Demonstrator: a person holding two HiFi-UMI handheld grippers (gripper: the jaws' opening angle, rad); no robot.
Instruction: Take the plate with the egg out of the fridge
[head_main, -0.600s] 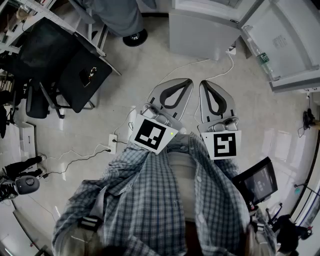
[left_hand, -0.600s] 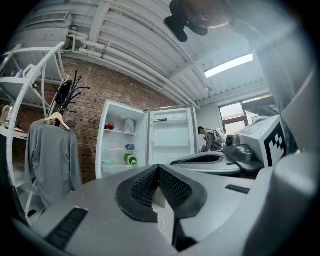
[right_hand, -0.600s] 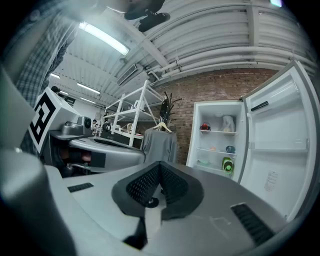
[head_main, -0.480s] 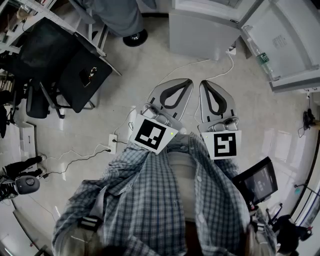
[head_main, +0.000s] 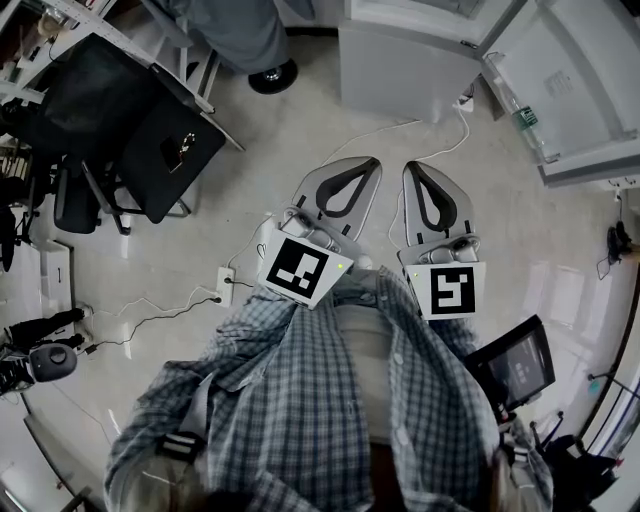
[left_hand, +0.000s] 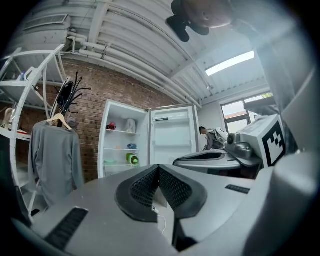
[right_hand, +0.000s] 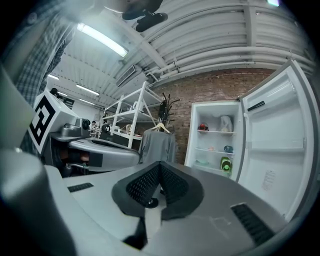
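Both grippers are held side by side before the person's chest and point at the open fridge (head_main: 400, 60) across the floor. My left gripper (head_main: 368, 161) is shut with nothing in it, and my right gripper (head_main: 411, 166) is shut and empty too. In the left gripper view the left gripper (left_hand: 158, 167) faces the fridge (left_hand: 125, 145), whose shelves hold small red, white, blue and green items. The right gripper (right_hand: 160, 163) faces the same fridge (right_hand: 215, 142). A pale flat dish (right_hand: 202, 162) lies on a lower shelf. No egg can be made out at this distance.
The fridge door (head_main: 575, 80) stands swung open to the right, with a bottle (head_main: 527, 120) in its rack. A black chair (head_main: 150, 130), a power strip (head_main: 226, 285) with cables, another person's shoe (head_main: 270, 72) and a tablet (head_main: 515, 362) surround me. A grey jacket (left_hand: 55, 155) hangs left of the fridge.
The head view has shifted very slightly. Both grippers stay shut and hold the same place in front of the chest.
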